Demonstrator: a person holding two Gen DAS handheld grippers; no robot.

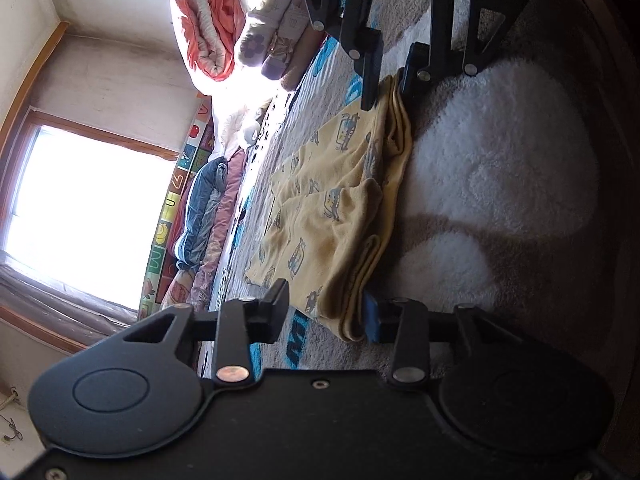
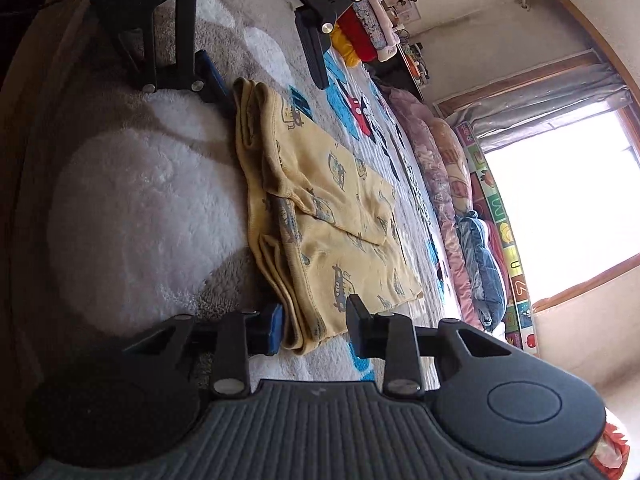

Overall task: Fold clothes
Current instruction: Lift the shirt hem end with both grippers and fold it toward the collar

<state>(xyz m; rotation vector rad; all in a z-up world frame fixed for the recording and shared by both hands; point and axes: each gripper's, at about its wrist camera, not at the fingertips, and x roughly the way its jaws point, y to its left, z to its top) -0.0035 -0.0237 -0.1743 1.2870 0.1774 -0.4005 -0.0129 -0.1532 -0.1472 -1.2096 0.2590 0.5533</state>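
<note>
Pinching the folded edge of the yellow garment evenly matters — left gripper at six o'clock and right gripper both straddle it, jaws visibly gapped, grip unclear.

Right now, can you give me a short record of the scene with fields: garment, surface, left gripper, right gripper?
garment: yellow printed garment, partly folded, lying flat
surface: shaggy patterned rug
left gripper: at one end of the garment's folded edge, fabric between its fingers
right gripper: at the other end of that edge, fabric between its fingers
grip: cannot tell if either one's pads press the fabric
</note>
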